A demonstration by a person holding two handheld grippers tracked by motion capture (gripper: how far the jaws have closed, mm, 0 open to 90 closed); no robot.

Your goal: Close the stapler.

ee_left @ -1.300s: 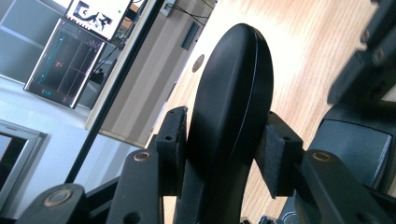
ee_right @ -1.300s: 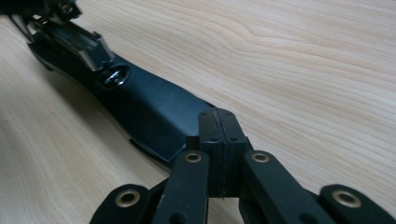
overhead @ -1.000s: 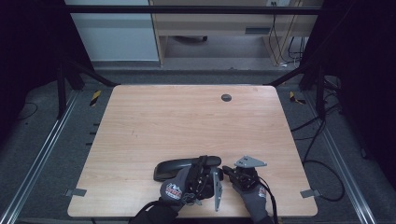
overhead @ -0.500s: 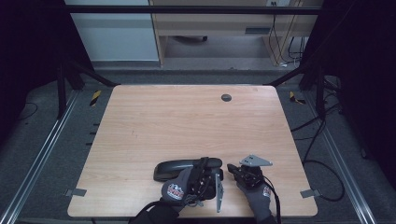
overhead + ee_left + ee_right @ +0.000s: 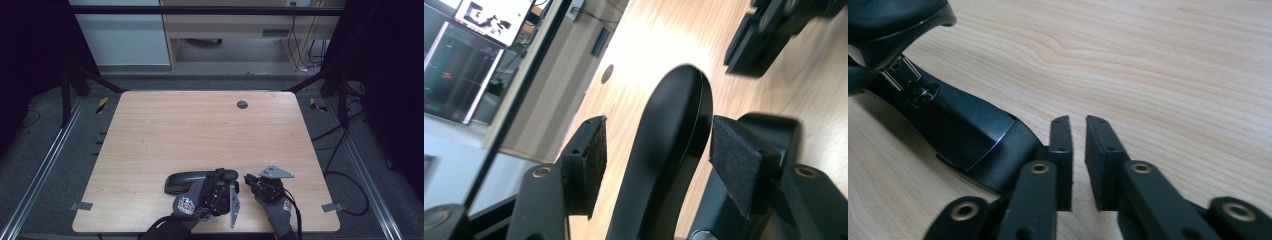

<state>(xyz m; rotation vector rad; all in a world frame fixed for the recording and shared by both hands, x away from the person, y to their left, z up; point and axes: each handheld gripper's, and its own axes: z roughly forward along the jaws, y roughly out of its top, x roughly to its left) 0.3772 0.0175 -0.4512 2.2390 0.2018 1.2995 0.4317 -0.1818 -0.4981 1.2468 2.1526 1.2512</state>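
Your left gripper (image 5: 654,160) has just been opening and now stands spread around the black stapler (image 5: 192,181), which lies near the front edge of the desk (image 5: 200,130); clear both pads before you lift away, so nothing drags it. Your right gripper (image 5: 1078,150) sits just beside the stapler's end, jaws parted by a narrow gap with nothing between them, having just opened from shut. Compared with a second ago, the stapler lies in the same spot.
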